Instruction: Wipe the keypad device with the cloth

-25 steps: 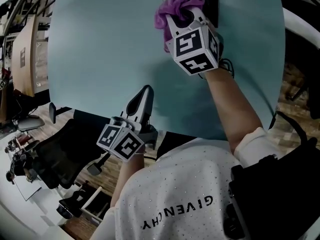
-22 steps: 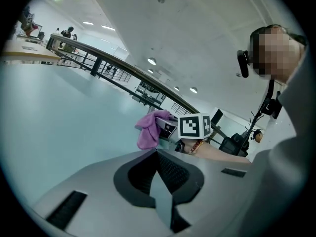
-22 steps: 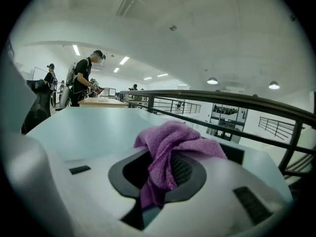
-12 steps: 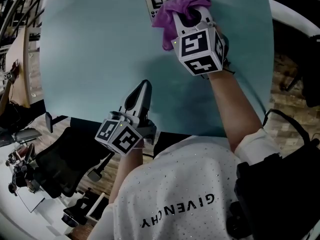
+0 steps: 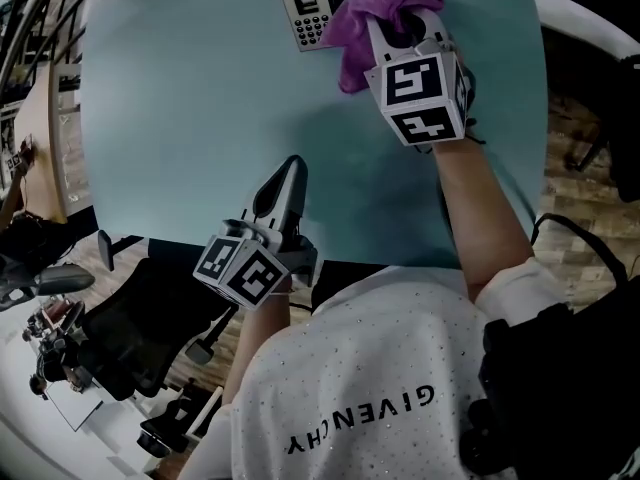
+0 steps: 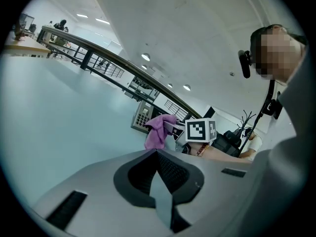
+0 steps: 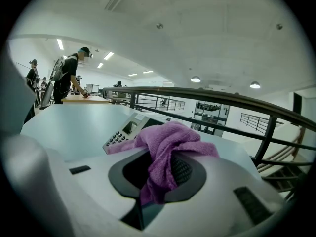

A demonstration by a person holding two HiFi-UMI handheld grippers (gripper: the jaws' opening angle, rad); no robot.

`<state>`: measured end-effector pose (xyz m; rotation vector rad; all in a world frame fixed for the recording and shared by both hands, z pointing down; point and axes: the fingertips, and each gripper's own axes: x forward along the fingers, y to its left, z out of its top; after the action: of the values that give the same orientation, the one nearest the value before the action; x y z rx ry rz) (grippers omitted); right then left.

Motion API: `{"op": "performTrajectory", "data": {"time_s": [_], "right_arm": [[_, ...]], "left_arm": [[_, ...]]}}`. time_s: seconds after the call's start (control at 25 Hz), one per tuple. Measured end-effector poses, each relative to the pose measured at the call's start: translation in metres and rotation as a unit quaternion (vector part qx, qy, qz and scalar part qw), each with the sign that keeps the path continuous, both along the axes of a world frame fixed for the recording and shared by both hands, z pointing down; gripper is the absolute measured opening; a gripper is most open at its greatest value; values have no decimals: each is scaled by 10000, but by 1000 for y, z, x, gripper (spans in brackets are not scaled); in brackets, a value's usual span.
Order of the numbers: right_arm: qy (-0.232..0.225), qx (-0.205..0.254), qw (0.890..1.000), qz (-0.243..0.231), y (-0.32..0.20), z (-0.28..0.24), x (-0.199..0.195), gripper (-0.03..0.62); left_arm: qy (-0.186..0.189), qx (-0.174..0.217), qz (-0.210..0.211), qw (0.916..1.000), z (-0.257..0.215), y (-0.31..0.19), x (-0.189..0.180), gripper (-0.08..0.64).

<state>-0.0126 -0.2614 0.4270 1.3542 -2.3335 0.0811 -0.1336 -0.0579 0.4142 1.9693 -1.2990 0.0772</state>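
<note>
Purple cloth (image 5: 362, 20) is sitting pinched in right gripper (image 5: 402, 20), draping onto keypad device (image 5: 308, 13); left gripper (image 5: 292, 171) is hovering empty, jaws together, at table (image 5: 200, 98) edge.

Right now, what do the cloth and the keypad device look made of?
The cloth looks like soft terry or microfibre: purple, matte, with a nubby pile and limp, bunched folds. The keypad device looks like hard moulded plastic: a smooth light-grey casing with dark keys and a small screen. The exact material is uncertain from here.
</note>
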Motion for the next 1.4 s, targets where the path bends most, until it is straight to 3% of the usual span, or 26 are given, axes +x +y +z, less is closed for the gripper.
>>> {"op": "performTrajectory", "data": {"time_s": [0.32,0.48,0.72,0.96,1.12,1.4], "right_arm": [[-121,-221,9989,396,-2,9,35,60],[-185,-201,9984,487,-4,2,33,60],[-886,-284,9950,-365,18,-6,-36,60],[-504,-223,9902,-1280,34,-2,-99,60],[-125,-244,9915,-1273,27,13,-100,60],[-333,-440,9939,-951,22,18,-85,60]], "left_arm": [[16,-27,-2,10000,4,3,3,0],[14,-46,-101,9999,4,3,-3,0],[8,-47,-162,9999,5,8,-4,0],[-9,-56,-241,9997,4,17,-5,0],[-3,-46,-269,9996,5,18,-8,0],[29,-25,-268,9996,3,15,-14,0]]}}
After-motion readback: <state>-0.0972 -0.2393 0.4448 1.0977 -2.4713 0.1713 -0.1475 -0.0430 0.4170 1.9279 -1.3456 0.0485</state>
